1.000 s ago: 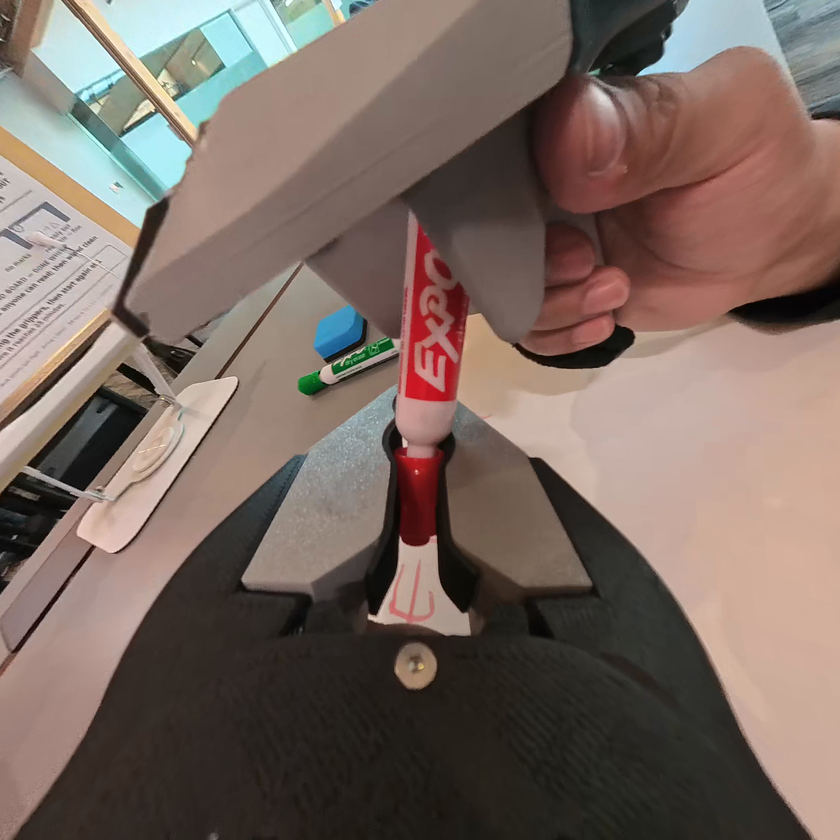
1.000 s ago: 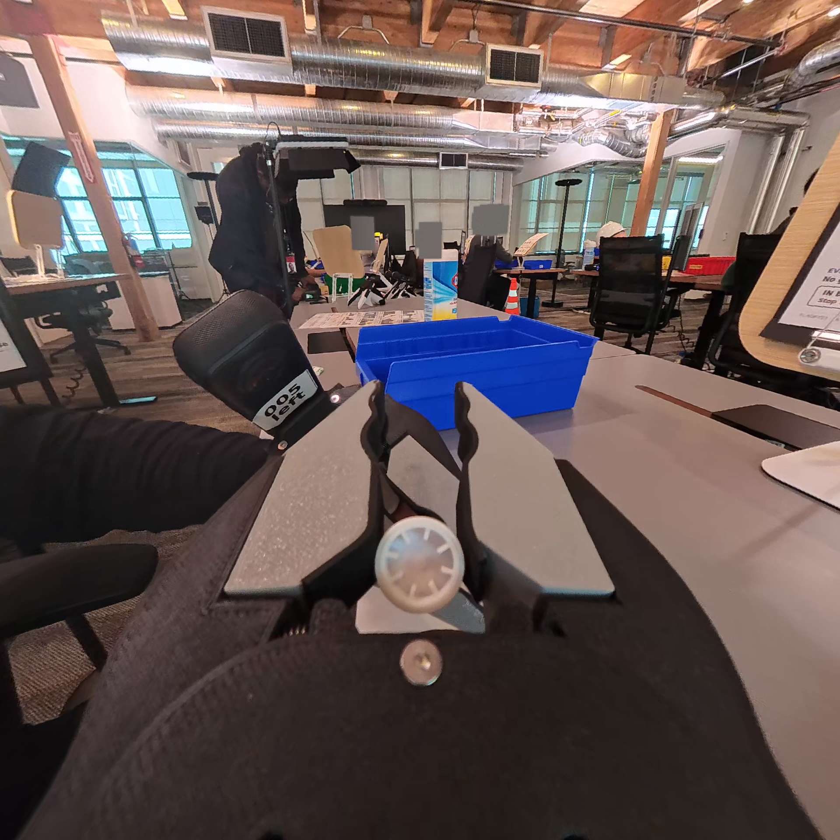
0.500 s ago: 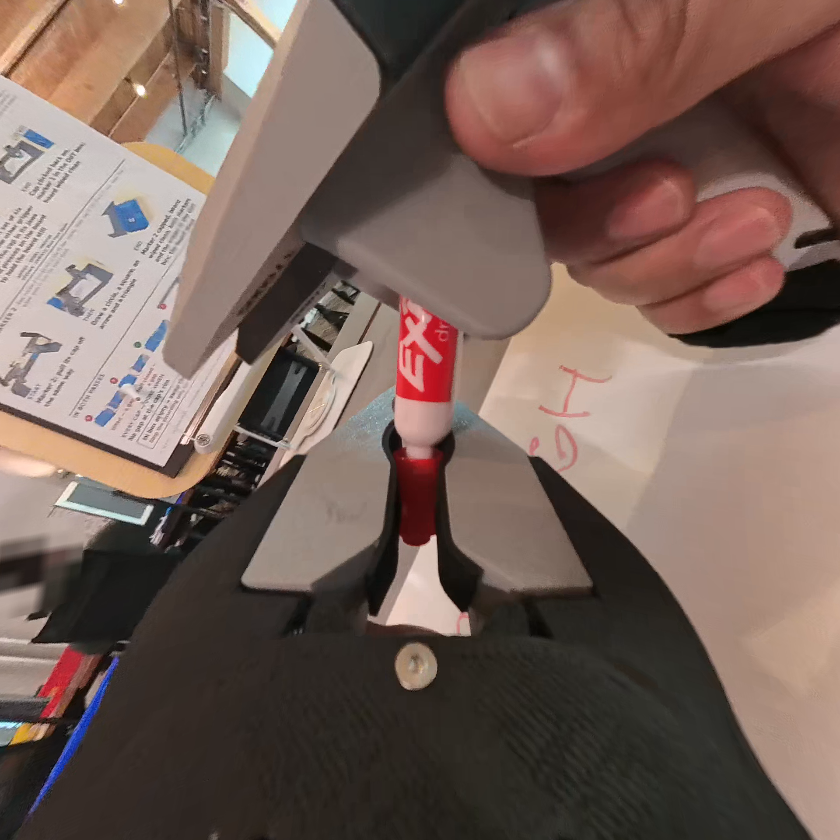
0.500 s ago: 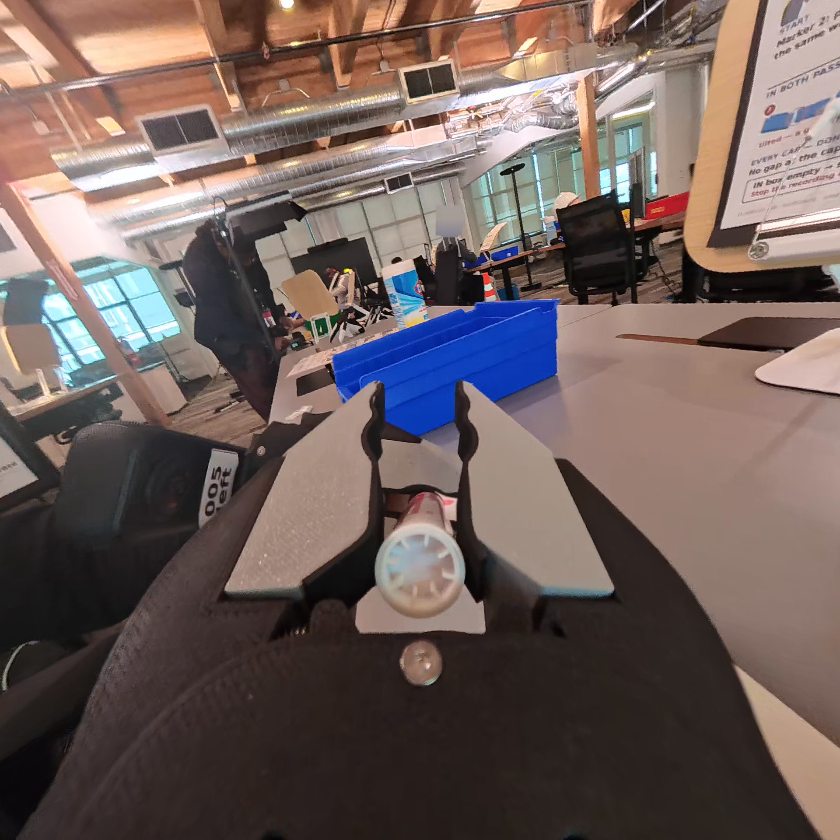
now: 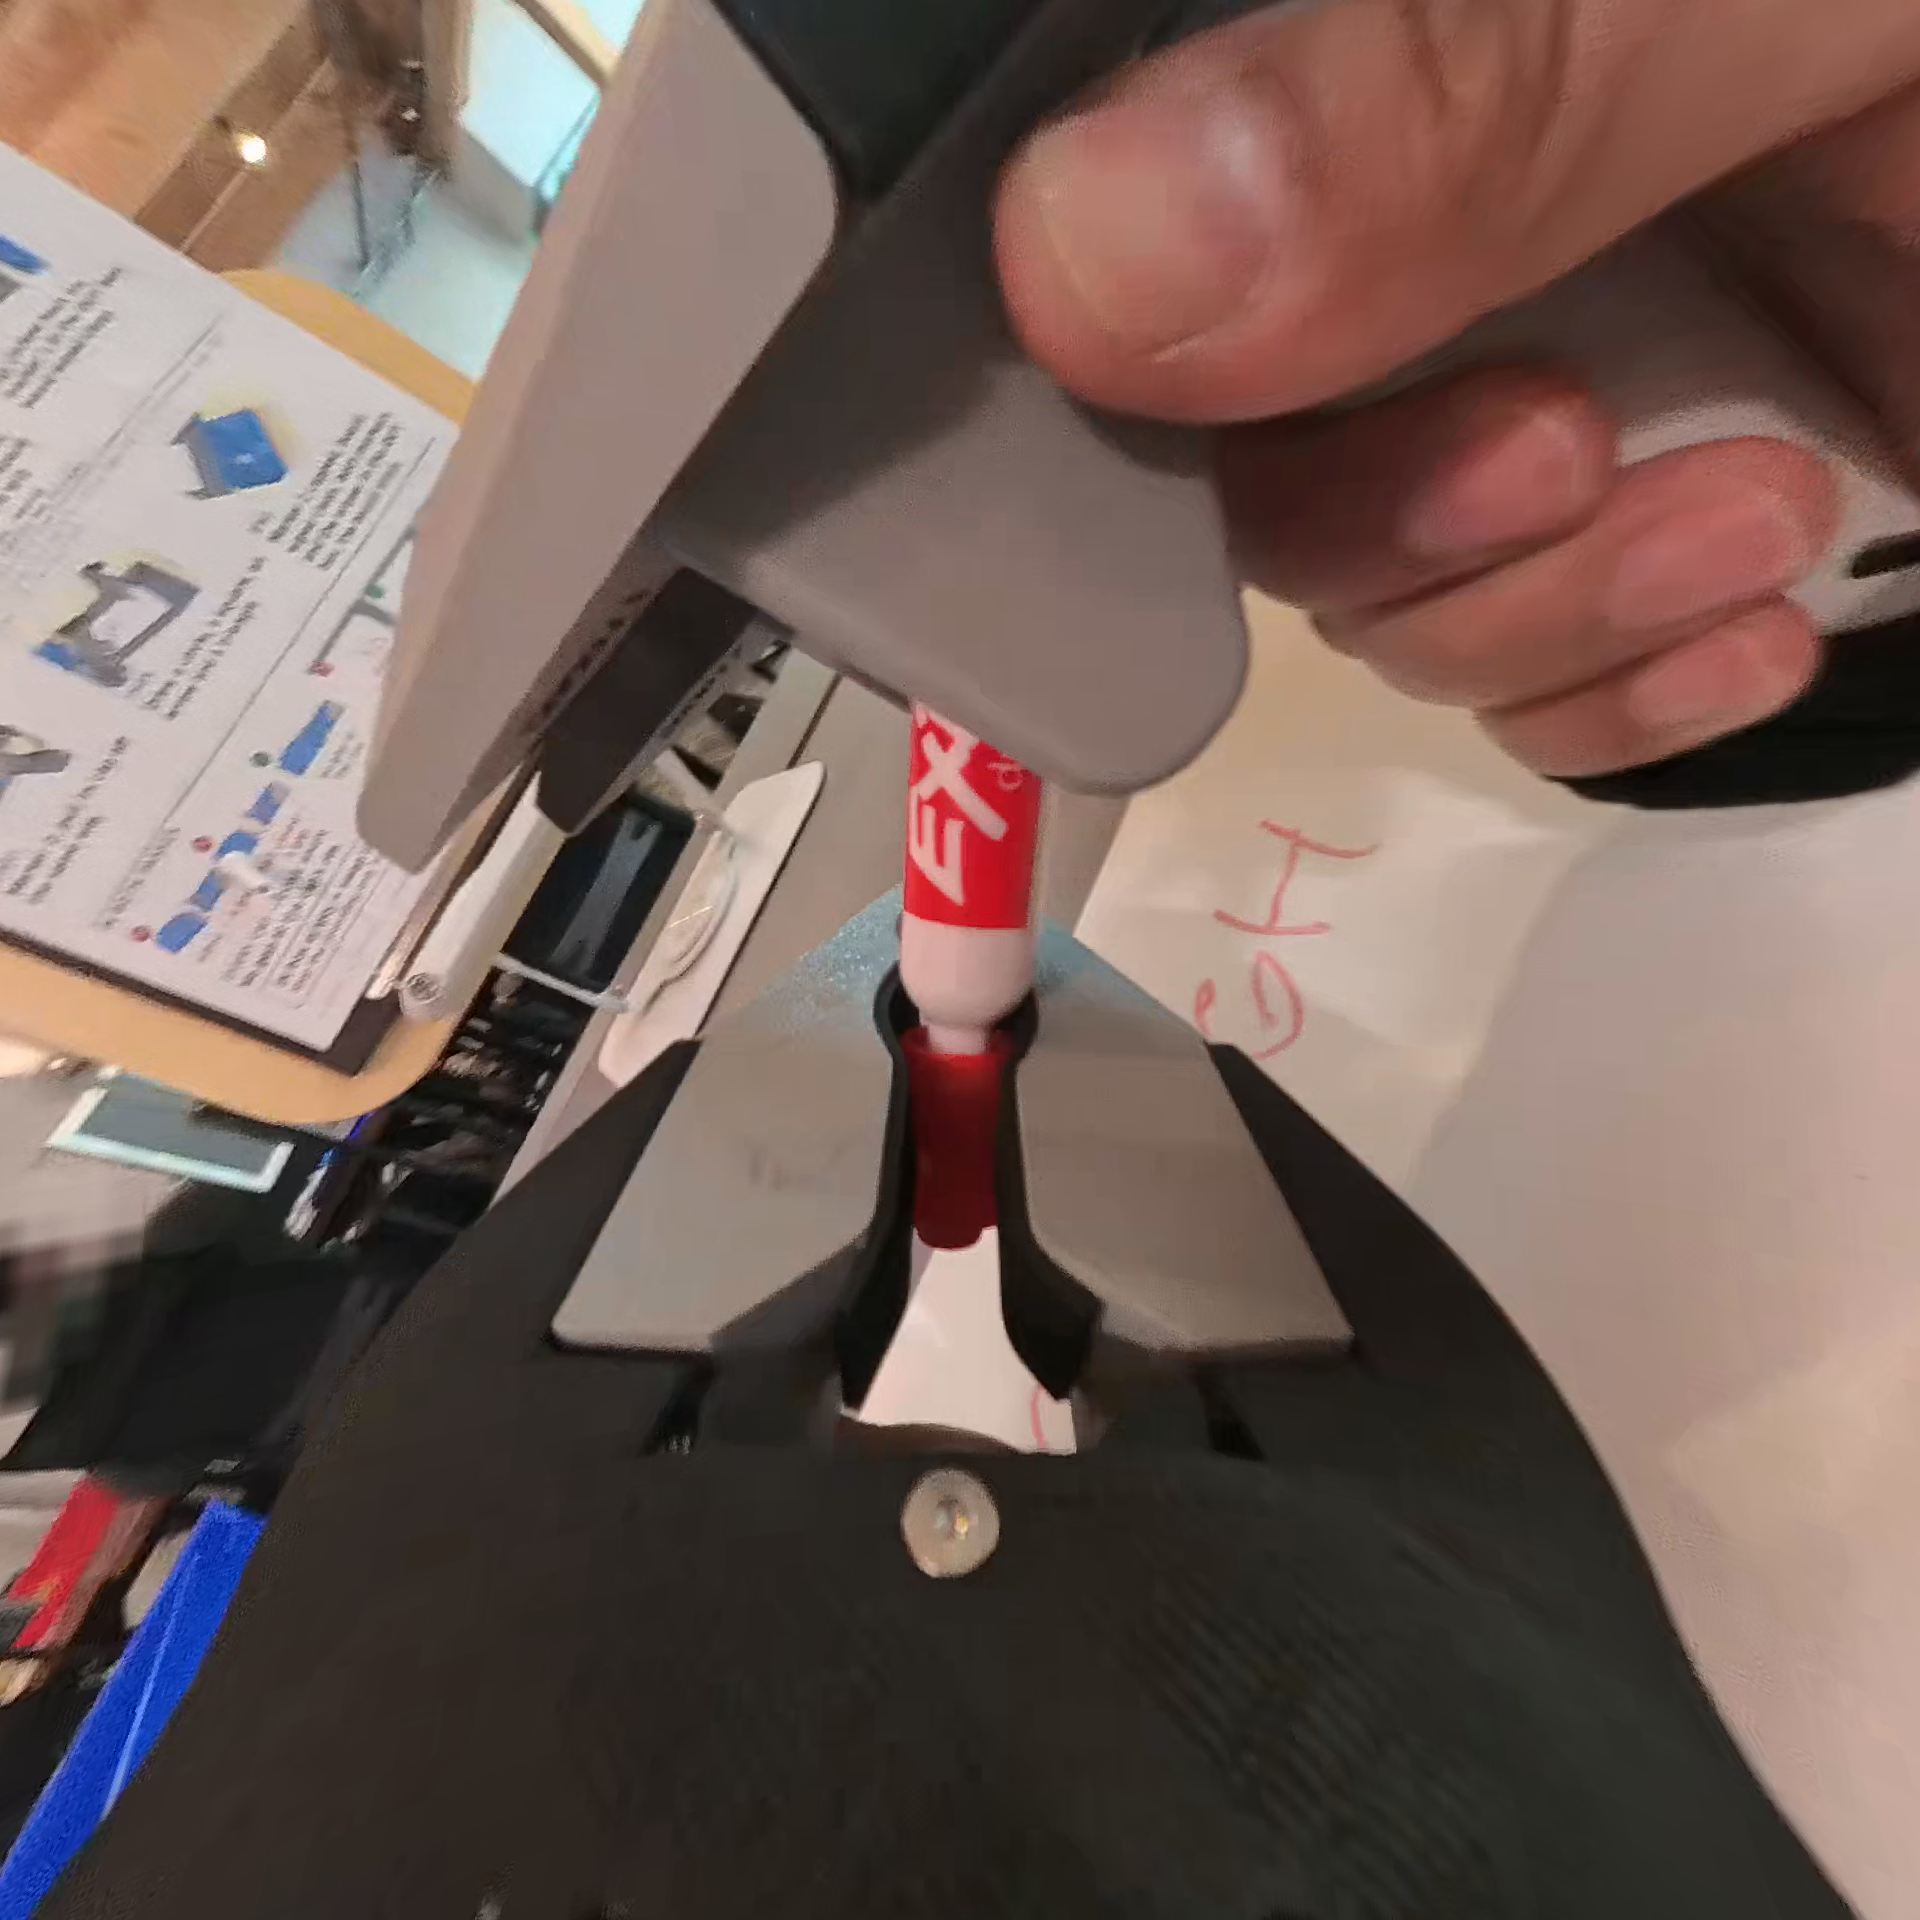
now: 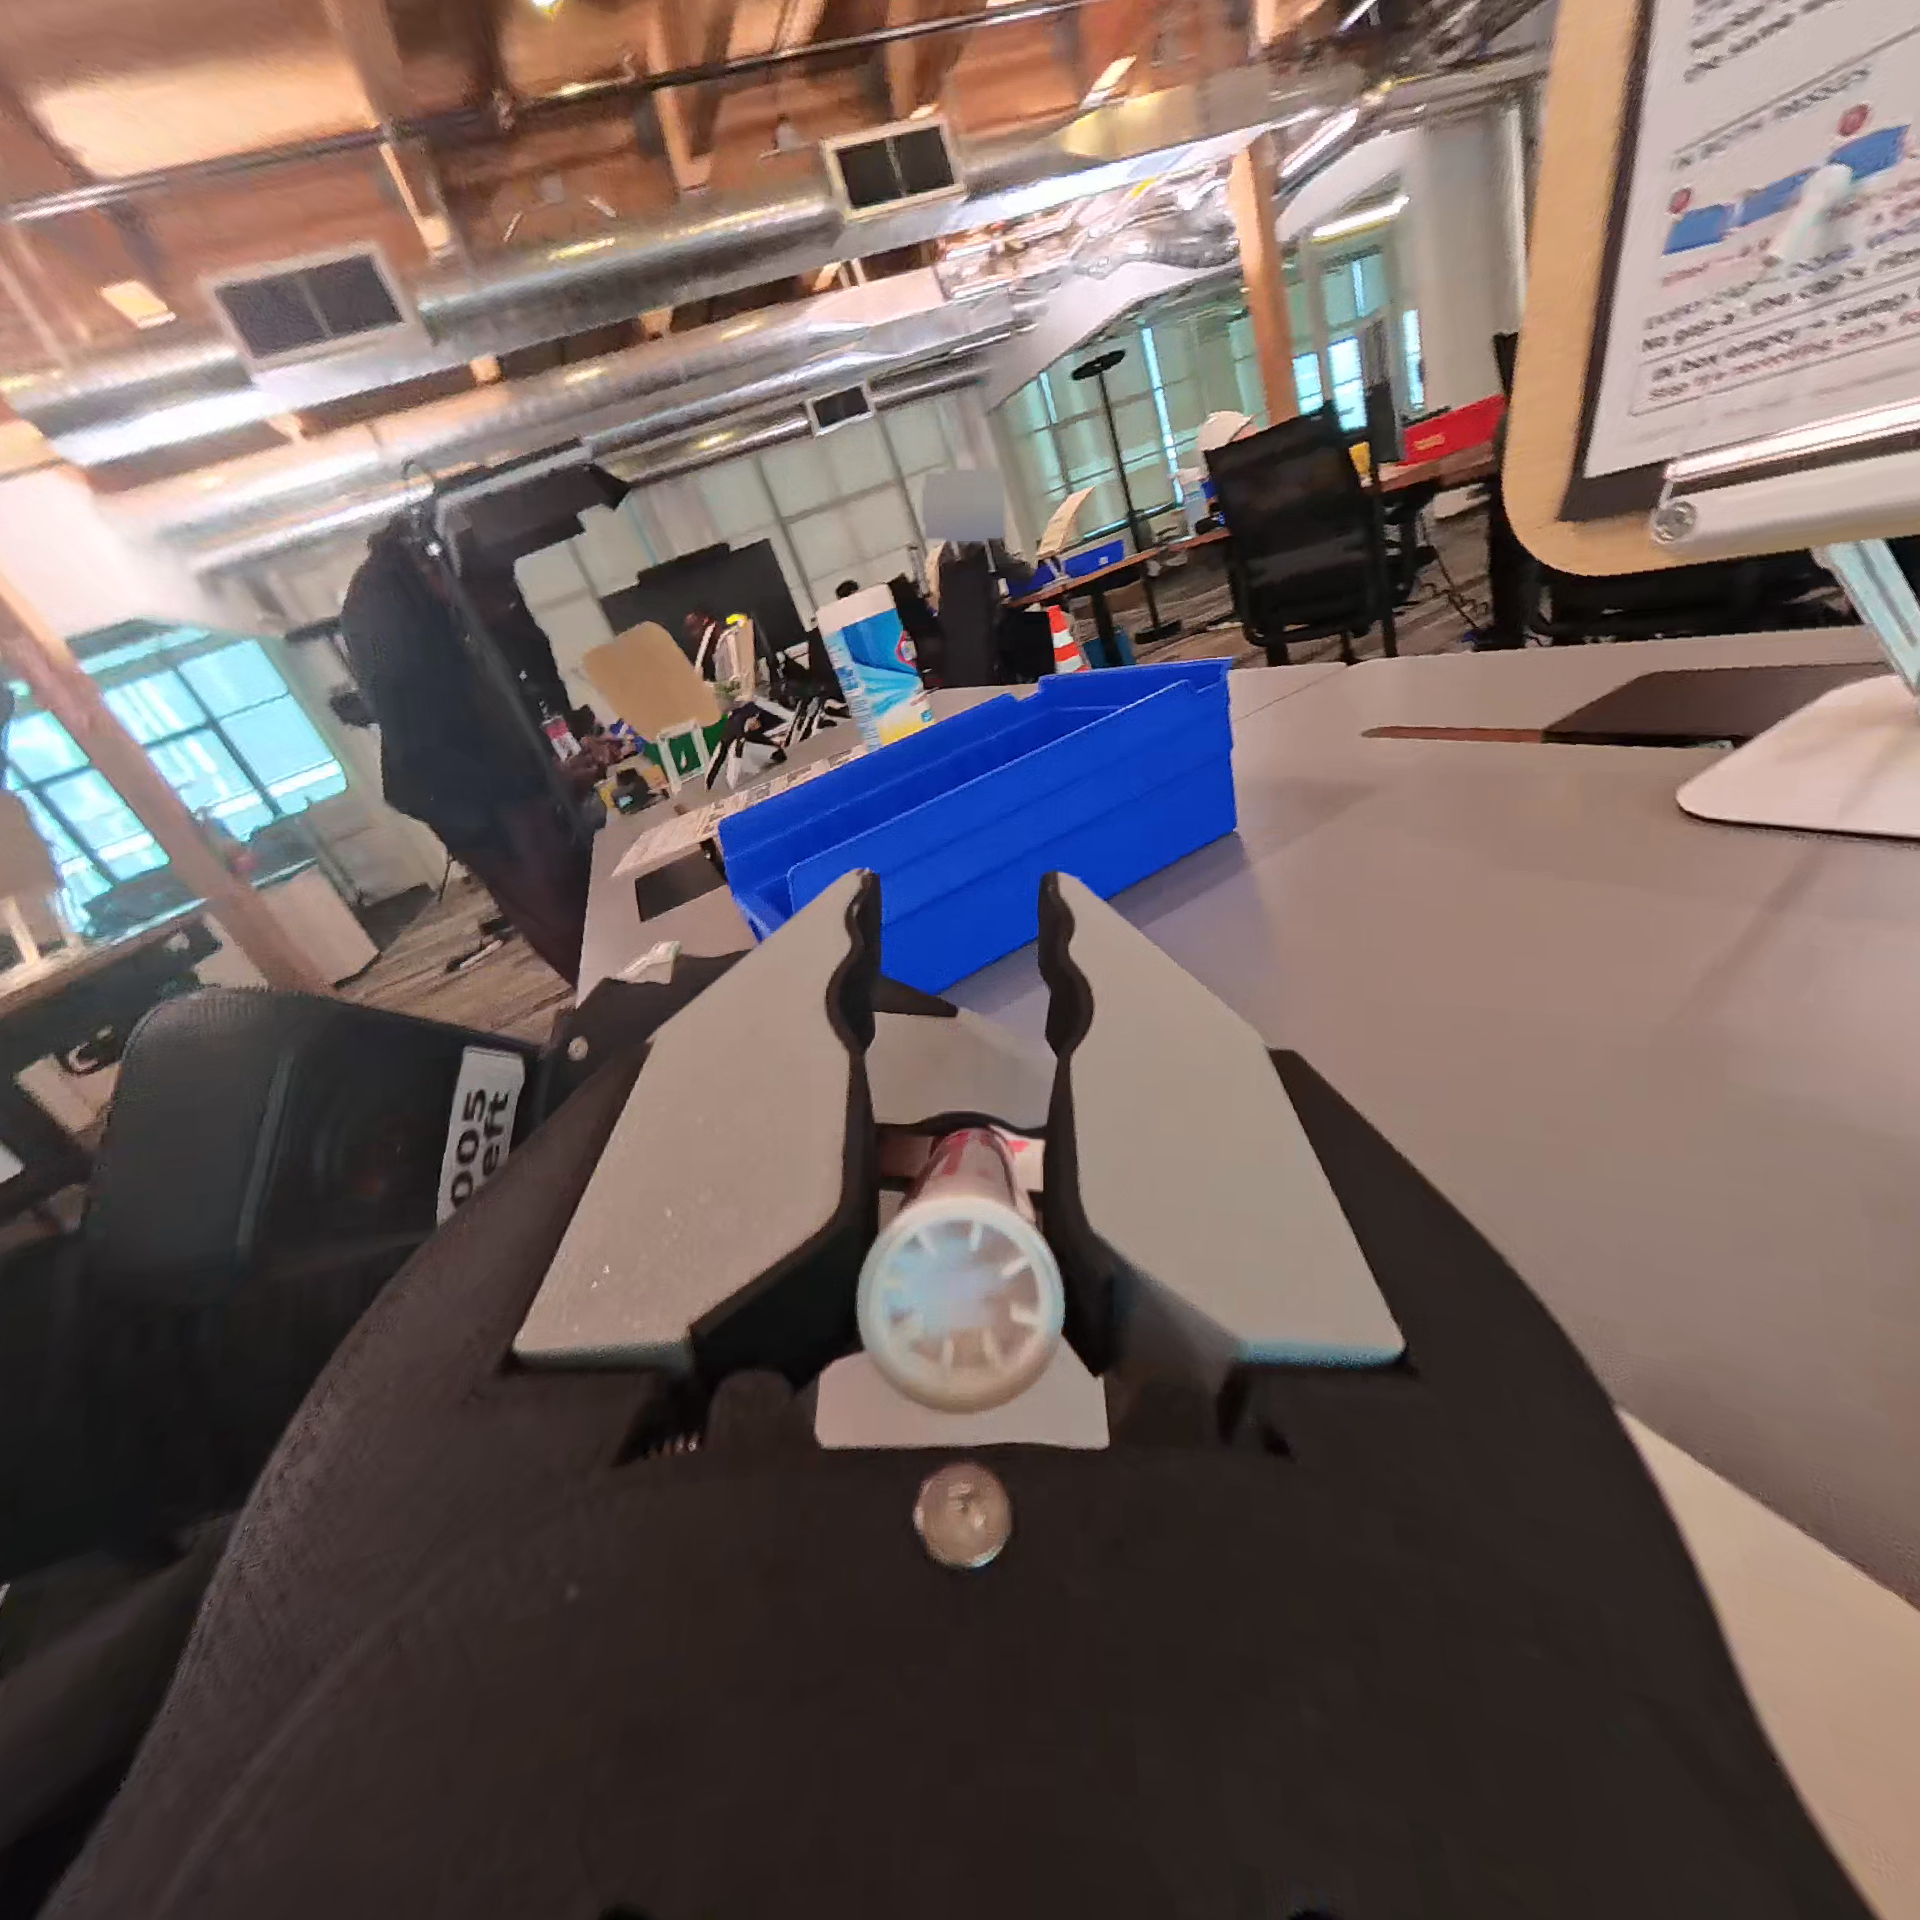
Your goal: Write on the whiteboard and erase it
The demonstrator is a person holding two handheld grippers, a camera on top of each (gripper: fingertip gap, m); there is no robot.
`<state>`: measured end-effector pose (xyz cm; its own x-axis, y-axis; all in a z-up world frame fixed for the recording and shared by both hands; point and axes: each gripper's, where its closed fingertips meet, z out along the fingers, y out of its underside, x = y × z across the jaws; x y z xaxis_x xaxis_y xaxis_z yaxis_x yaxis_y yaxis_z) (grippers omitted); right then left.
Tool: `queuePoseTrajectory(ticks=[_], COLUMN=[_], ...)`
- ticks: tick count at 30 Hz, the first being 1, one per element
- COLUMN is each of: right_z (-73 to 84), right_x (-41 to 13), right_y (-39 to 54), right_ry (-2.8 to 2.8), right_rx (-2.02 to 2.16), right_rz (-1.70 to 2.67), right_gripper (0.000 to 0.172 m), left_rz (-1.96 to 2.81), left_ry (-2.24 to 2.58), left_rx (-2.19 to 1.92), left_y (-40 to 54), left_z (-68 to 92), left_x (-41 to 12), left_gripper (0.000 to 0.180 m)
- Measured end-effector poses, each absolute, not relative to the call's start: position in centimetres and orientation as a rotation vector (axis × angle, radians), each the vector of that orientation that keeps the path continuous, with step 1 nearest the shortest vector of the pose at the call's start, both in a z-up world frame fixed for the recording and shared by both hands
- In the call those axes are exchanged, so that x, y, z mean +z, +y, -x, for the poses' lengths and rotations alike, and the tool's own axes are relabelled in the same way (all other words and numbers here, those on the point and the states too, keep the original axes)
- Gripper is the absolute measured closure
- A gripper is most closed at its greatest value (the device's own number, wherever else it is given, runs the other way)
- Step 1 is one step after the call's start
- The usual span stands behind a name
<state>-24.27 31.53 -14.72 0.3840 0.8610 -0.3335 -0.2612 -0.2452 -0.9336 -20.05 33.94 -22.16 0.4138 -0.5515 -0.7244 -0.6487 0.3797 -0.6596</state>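
Left gripper [image 5: 951, 1049] fingers are clamping the red cap [image 5: 948, 1138] at frame centre; right gripper [image 6: 961, 1164] fingers are pinching the marker [image 5: 968, 831] barrel, butt end facing its camera. Cap and nib are nearly mated, so recapping looks underway. Red writing [image 5: 1273, 935] is sitting on the whiteboard [image 5: 1610, 1195], centre right; erasing remains. Since the earlier frame, the eraser and green marker have left view.

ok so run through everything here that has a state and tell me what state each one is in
Red dry-erase marker: body clamped in the right tongs, cap end in the left tongs.
Red marker cap: gripped by the left tongs, not fully seated on the marker.
White whiteboard: lying flat, red writing on it.
Blue plastic bin: open-topped, contents not visible.
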Motion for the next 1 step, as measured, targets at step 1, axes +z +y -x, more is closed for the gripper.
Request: queuePoseTrajectory(ticks=[1], right_z=[24.51], right_x=[-14.83], right_y=[31.52], right_ry=[-0.585], right_rx=[1.159], right_rz=[1.447], right_gripper=[0.142], left_rz=[1.279], left_ry=[1.221], left_rx=[0.112], left_y=[34.25], left_z=[20.31], left_x=[-22.11], left_gripper=[0.175])
